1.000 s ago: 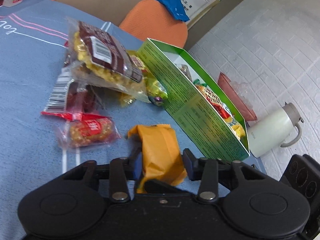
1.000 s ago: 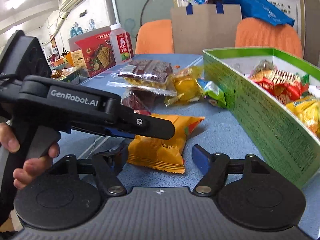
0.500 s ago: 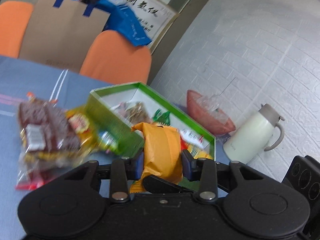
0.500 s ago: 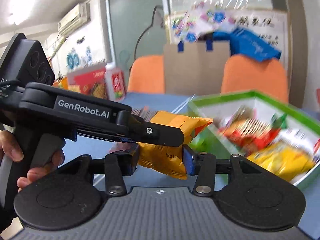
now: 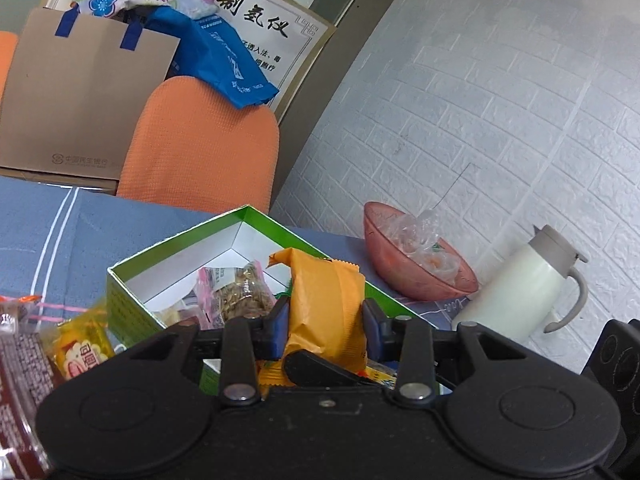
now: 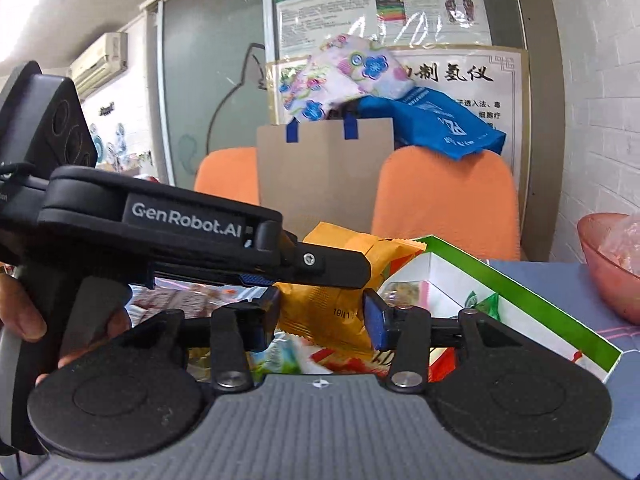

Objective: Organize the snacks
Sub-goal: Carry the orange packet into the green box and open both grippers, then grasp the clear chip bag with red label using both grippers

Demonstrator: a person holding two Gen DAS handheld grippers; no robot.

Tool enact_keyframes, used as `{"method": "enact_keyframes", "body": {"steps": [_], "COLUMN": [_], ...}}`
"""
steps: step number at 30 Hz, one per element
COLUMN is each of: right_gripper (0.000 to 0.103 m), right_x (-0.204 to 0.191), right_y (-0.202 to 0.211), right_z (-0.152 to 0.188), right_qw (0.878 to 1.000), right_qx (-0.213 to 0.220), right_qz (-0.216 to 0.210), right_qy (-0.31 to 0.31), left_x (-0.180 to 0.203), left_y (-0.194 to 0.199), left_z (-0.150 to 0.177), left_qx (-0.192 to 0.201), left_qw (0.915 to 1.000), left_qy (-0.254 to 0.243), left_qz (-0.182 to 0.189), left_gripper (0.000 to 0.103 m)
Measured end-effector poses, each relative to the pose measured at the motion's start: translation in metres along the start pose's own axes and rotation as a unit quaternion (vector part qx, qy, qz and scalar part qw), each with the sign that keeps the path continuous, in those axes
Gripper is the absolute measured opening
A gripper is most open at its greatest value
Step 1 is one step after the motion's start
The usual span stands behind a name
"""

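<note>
So the green box [image 5: 132, 312] already has a good few snacks in it: a clear pack of something nutty [image 5: 244, 296] and some red and yellow wrappers down at the near end. Still loose on the blue surface [image 5: 48, 232] are at least a yellow candy bag [image 5: 80, 348] and a dark brown pack [image 5: 20, 368] at the left edge, so I'd call this maybe halfway, with more trips to go.

Right now the orange packet [image 5: 324, 312] is up in the air over the box, not dropped in yet. The left gripper [image 5: 326, 322] has its jaws clamped on the packet's sides. The right gripper [image 6: 320, 314] also has the packet between its jaws, which have just been closing in from wide apart; the blue pads sit right at the packet's edges, but I can't tell if they actually squeeze it.

Compared with a second ago: back then the packet lay flat on the surface beside the box, with the snack pile behind it. Now it's lifted, standing upright and carried across over the box opening.
</note>
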State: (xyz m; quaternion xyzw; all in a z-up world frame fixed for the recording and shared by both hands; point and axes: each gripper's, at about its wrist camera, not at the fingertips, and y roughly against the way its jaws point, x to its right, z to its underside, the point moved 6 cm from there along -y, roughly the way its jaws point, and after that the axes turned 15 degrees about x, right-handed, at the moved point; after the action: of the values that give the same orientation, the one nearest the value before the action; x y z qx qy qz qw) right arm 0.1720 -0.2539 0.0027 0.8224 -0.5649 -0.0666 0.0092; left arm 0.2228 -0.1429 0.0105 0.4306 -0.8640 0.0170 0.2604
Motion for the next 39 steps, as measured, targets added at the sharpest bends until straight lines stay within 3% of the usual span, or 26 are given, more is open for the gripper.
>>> {"method": "enact_keyframes", "body": {"steps": [4, 5, 6, 7, 9, 10, 13, 18, 22, 25, 28, 35, 36, 38, 39], "right_gripper": [0.076, 0.077, 0.078, 0.086, 0.099, 0.103, 0.103, 0.103, 0.103, 0.103, 0.103, 0.103, 0.103, 0.103, 0.103], "right_x": [0.007, 0.008, 0.009, 0.008, 0.004, -0.001, -0.01, -0.029, -0.045, -0.057, -0.069, -0.088, -0.09, -0.092, -0.093], "right_y": [-0.014, -0.017, -0.021, -0.024, -0.027, -0.021, 0.0, 0.032, 0.048, 0.051, 0.05, 0.048, 0.049, 0.05, 0.051], "right_z": [0.007, 0.009, 0.013, 0.018, 0.025, 0.024, 0.016, 0.016, 0.024, 0.03, 0.036, 0.043, 0.044, 0.047, 0.048], "right_qw": [1.0, 1.0, 1.0, 0.999, 0.997, 0.998, 0.999, 0.999, 1.0, 0.999, 0.998, 0.997, 0.997, 0.997, 0.996], "right_qx": [-0.013, -0.016, -0.023, -0.037, -0.072, -0.064, -0.023, 0.003, 0.003, -0.006, -0.018, -0.035, -0.037, -0.042, -0.045], "right_qz": [0.006, 0.007, 0.007, 0.008, 0.014, 0.016, 0.022, 0.003, -0.021, -0.04, -0.052, -0.066, -0.068, -0.071, -0.073], "right_qy": [-0.015, -0.018, -0.018, -0.011, 0.009, 0.017, 0.041, 0.039, 0.022, 0.012, 0.006, -0.007, -0.006, -0.002, 0.0], "left_x": [-0.01, -0.013, -0.017, -0.02, -0.022, -0.022, -0.021, -0.024, -0.042, -0.071, -0.099, -0.134, -0.14, -0.143, -0.141], "left_y": [-0.014, -0.016, -0.017, -0.014, -0.001, 0.009, 0.04, 0.096, 0.131, 0.149, 0.155, 0.122, 0.119, 0.115, 0.117], "left_z": [0.003, 0.005, 0.007, 0.008, 0.008, 0.007, 0.005, 0.01, 0.02, 0.02, 0.009, -0.001, 0.001, 0.003, 0.003], "left_qx": [-0.009, -0.012, -0.014, -0.013, 0.006, 0.015, 0.031, 0.059, 0.07, 0.076, 0.089, 0.052, 0.044, 0.027, 0.028], "left_qw": [0.9998, 0.9997, 0.9992, 0.9986, 0.9983, 0.9987, 0.9979, 0.9952, 0.9902, 0.9812, 0.9727, 0.971, 0.9698, 0.9709, 0.9717], "left_qy": [-0.005, -0.008, -0.01, -0.008, 0.002, 0.007, 0.018, 0.045, 0.049, 0.064, 0.102, 0.107, 0.115, 0.123, 0.121], "left_qz": [-0.014, -0.022, -0.035, -0.05, -0.058, -0.048, -0.055, -0.064, -0.111, -0.166, -0.189, -0.208, -0.211, -0.203, -0.201], "left_gripper": [0.053, 0.064, 0.1, 0.103, 0.103, 0.103, 0.103, 0.103, 0.103, 0.103, 0.103, 0.103, 0.066, 0.024, 0.024]}}
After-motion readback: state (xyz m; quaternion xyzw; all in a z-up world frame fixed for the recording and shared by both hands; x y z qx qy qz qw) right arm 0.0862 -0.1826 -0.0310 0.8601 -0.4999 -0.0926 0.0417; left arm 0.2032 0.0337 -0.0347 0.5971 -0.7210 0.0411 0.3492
